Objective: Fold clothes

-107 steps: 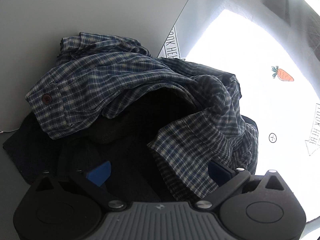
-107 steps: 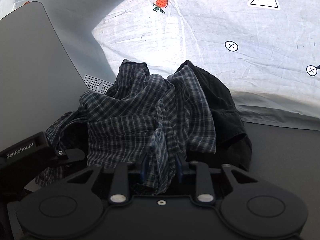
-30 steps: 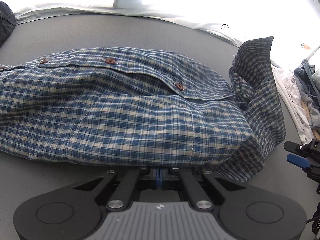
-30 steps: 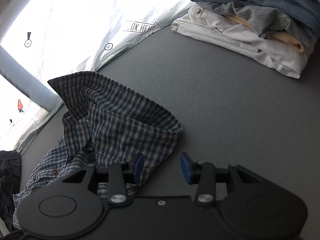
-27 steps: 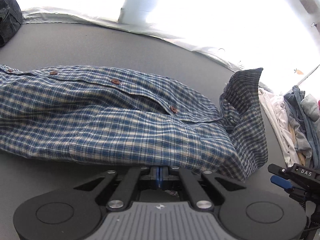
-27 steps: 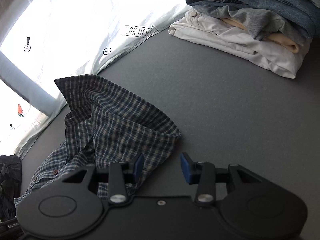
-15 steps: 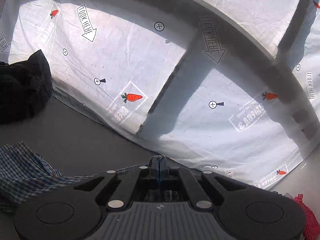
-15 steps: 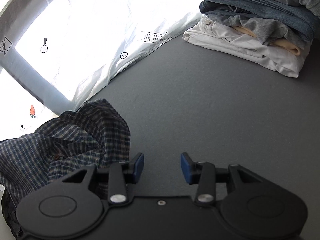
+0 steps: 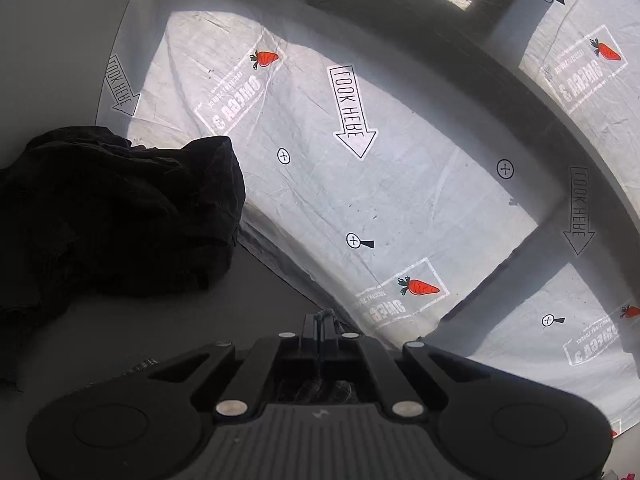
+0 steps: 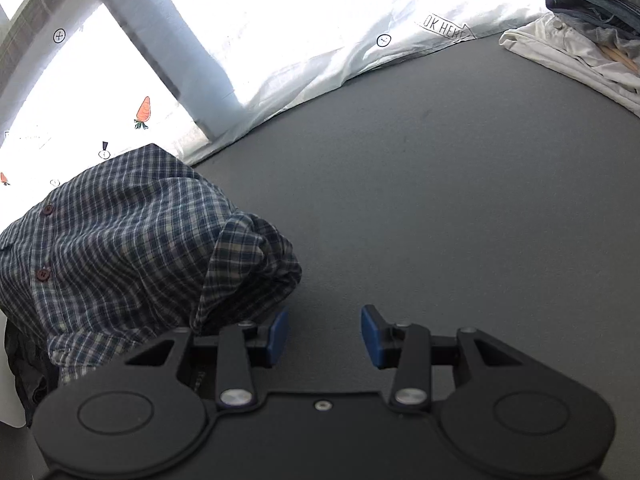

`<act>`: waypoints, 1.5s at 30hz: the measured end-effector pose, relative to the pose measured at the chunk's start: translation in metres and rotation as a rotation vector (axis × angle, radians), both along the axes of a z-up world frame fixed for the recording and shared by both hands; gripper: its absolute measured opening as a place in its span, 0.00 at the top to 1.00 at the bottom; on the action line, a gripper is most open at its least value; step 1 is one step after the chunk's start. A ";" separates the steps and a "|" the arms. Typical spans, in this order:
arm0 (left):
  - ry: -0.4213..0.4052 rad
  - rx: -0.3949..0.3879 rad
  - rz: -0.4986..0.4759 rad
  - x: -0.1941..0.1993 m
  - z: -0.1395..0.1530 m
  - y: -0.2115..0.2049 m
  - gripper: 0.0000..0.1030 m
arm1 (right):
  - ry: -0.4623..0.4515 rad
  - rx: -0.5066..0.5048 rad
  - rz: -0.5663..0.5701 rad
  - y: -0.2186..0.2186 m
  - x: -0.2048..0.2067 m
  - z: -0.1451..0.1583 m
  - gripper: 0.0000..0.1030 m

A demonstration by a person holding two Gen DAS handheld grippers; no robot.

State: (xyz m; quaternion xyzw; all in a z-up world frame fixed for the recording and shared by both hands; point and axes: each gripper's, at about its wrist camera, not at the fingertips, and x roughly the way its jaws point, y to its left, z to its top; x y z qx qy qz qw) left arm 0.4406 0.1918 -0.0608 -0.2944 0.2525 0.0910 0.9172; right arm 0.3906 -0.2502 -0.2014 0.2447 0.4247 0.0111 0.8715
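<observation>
A grey felt-like tabletop point(image 10: 440, 208) carries a blue-and-white checked button-up shirt point(image 10: 120, 248), lifted in a bunch at the near left. The right gripper point(image 10: 323, 334), angled downward, hangs released over bare table just right of it. The left gripper point(image 9: 320, 326), raised toward the printed white backdrop sheet point(image 9: 400, 200), is clenched on a sliver of checked cloth.

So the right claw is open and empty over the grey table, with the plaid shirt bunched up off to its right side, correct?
Not quite: the plaid shirt is bunched to the left of the right claw, as the right wrist view shows. The claw is open and empty over the grey table.
</observation>
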 end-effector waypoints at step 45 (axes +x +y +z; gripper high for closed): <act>-0.445 0.113 -0.071 -0.112 0.151 -0.051 1.00 | -0.895 0.714 0.051 -0.078 -0.032 0.220 0.96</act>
